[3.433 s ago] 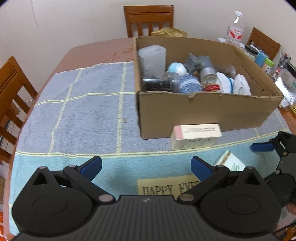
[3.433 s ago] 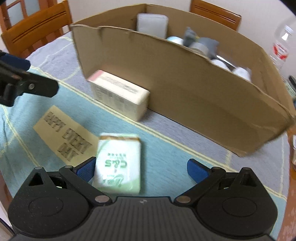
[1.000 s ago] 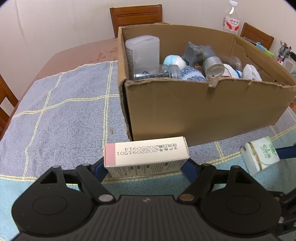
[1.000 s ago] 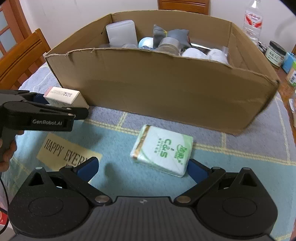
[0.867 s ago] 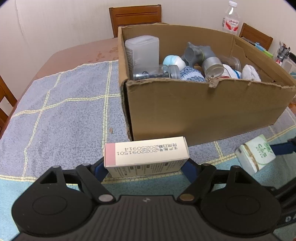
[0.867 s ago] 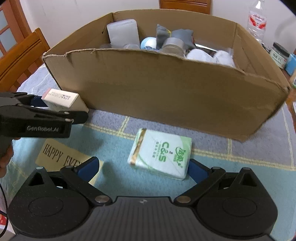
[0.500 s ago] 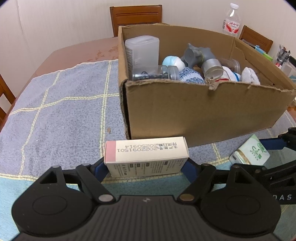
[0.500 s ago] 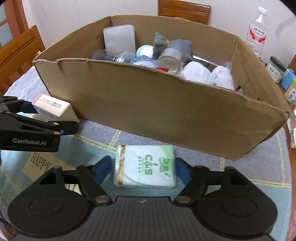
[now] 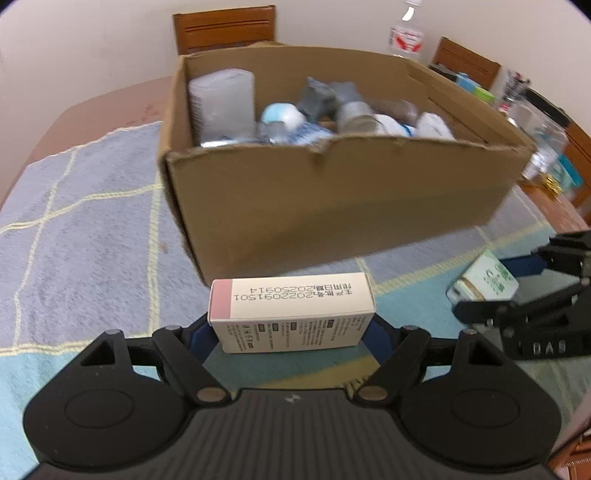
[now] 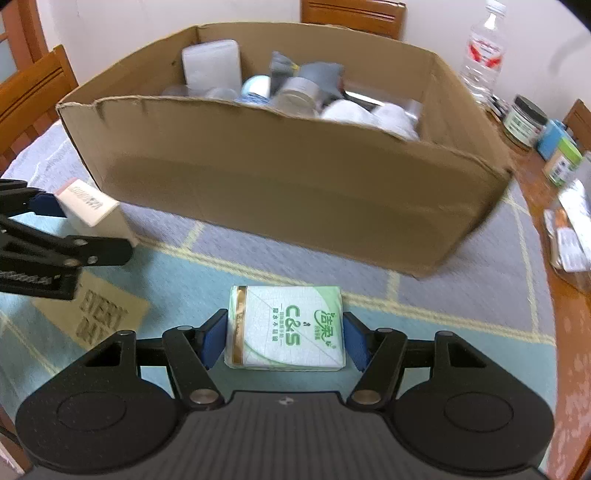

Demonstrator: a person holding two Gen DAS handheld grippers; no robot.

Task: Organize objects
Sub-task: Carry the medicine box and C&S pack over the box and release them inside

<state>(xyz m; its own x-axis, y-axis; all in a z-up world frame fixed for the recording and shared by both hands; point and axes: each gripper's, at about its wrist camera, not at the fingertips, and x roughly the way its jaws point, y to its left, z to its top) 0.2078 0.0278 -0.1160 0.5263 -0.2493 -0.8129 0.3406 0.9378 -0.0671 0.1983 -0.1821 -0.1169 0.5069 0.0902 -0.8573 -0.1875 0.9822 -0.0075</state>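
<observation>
My left gripper [image 9: 291,332] is shut on a white medicine box with a pink end [image 9: 291,310] and holds it just in front of the cardboard box [image 9: 332,199]. My right gripper [image 10: 284,341] is shut on a green and white C&S tissue pack [image 10: 286,326], held over the blue towel. The cardboard box [image 10: 280,177] holds several jars, a plastic container and rolled cloths. The medicine box [image 10: 88,206] in the left gripper shows at the left of the right wrist view. The tissue pack [image 9: 484,282] shows at the right of the left wrist view.
A blue checked towel [image 9: 85,229] with a tan label [image 10: 96,314] covers the table. A water bottle [image 10: 482,51], jars [image 10: 524,122] and small packages crowd the table's right edge. Wooden chairs [image 9: 225,26] stand around the table.
Both grippers closed on their items, the left on the medicine box first, the right on the tissue pack within the last second. Both have lifted and moved slightly towards the cardboard box.
</observation>
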